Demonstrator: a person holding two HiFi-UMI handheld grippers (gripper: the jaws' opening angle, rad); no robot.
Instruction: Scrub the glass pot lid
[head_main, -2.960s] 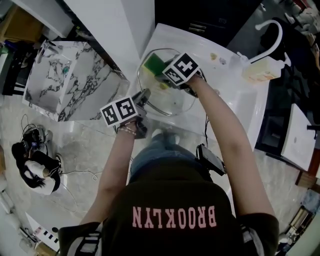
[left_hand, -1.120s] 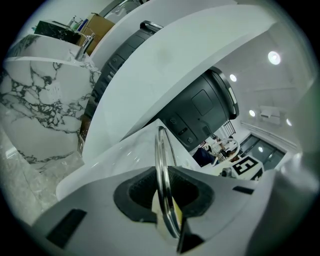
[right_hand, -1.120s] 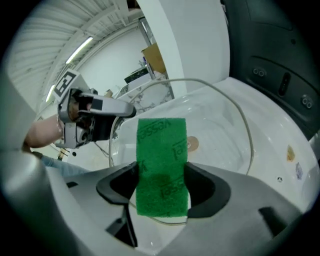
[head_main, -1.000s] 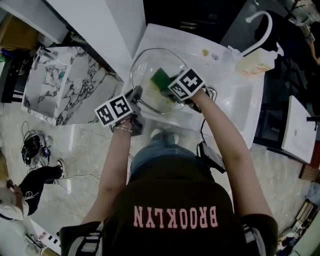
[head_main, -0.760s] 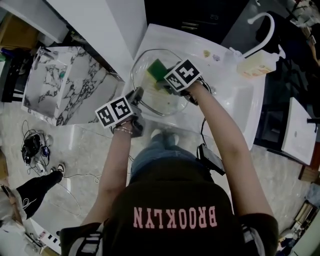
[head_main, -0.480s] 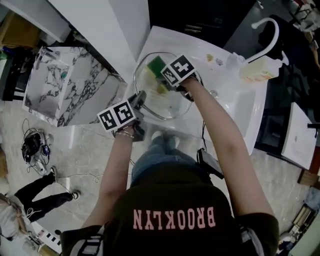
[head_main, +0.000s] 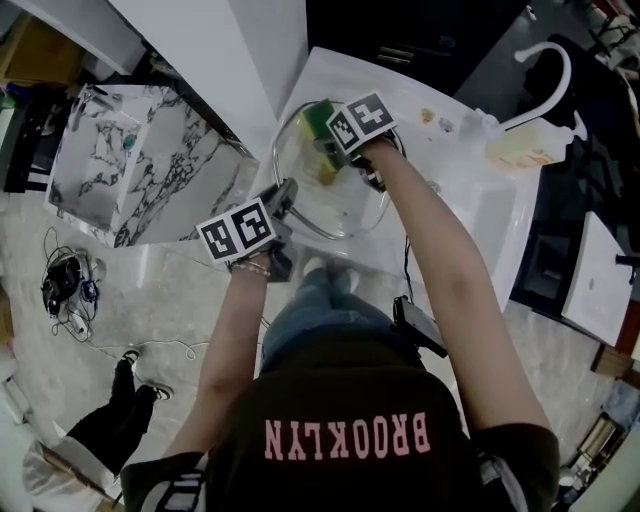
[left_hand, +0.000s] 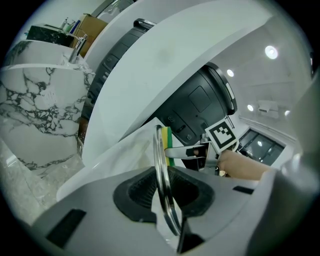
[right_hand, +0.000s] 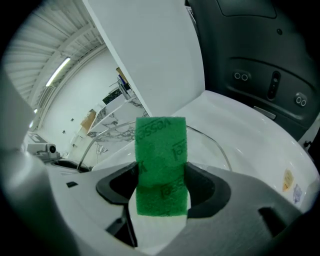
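The glass pot lid (head_main: 335, 195) with its steel rim is held over the white counter, its near edge clamped in my left gripper (head_main: 283, 197). Seen edge-on in the left gripper view, the lid rim (left_hand: 162, 182) runs between the shut jaws. My right gripper (head_main: 330, 140) is shut on a green-and-yellow sponge (head_main: 318, 122) at the lid's far left part. The right gripper view has the sponge's green face (right_hand: 161, 162) between the jaws, with the lid's rim (right_hand: 215, 142) curving behind it. The right gripper (left_hand: 187, 151) and sponge edge (left_hand: 169, 141) show beyond the lid.
A white sink counter (head_main: 470, 205) carries a curved white tap (head_main: 545, 70) and a soap dispenser (head_main: 525, 148) at the right. A marble-patterned block (head_main: 140, 165) stands at the left. A dark appliance (right_hand: 255, 60) rises behind the counter. A person's legs (head_main: 110, 425) are at lower left.
My right gripper and the sponge have moved from the lid's middle up toward its far left edge. The left gripper keeps its hold on the lid. A person on the floor has shifted.
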